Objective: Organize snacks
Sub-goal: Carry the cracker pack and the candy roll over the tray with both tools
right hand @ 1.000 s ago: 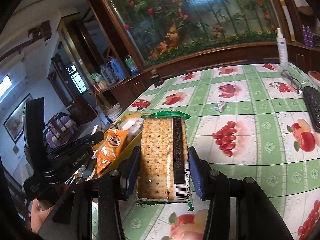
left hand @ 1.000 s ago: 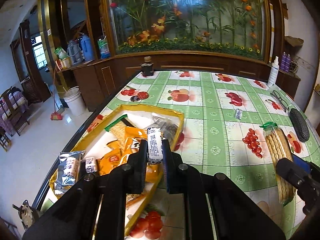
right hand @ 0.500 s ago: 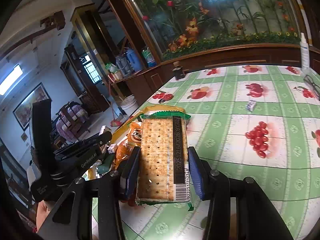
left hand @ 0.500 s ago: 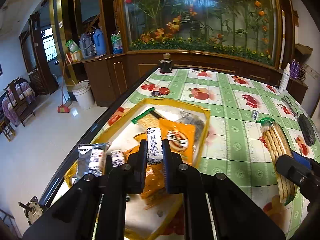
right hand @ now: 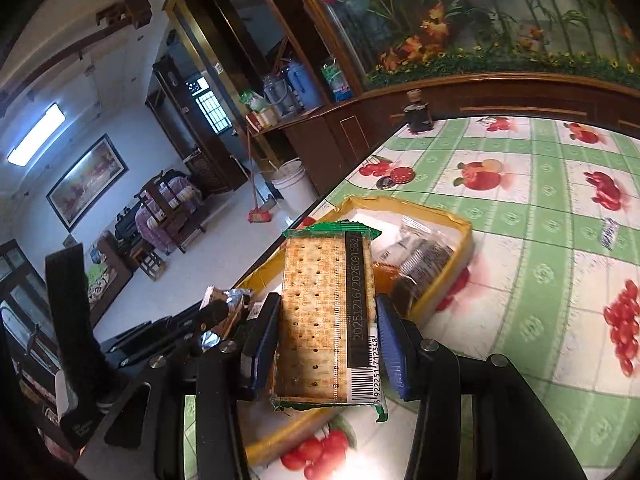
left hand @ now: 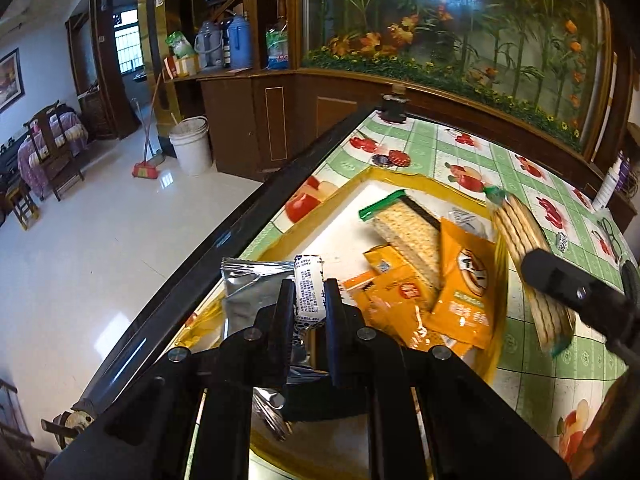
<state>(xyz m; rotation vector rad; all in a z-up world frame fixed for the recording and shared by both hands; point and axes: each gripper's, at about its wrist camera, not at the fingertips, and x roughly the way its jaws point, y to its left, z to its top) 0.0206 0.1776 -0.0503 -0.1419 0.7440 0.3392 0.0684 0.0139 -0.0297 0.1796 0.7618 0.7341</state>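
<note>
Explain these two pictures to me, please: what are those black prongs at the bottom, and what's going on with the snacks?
No robot here: a person carries a two-fingered tool in each hand, with a wide-angle camera looking along its fingers. One picture comes from each tool.

In the left view, the left hand-held gripper is shut on a small white wrapped snack. In the right view, the right hand-held gripper clamps a cracker pack with green ends.

Both hang over a yellow tray on a table with a green fruit-print tablecloth. The tray already holds orange packets, another cracker pack and a silver pouch. One small wrapped sweet lies loose on the cloth.
</note>
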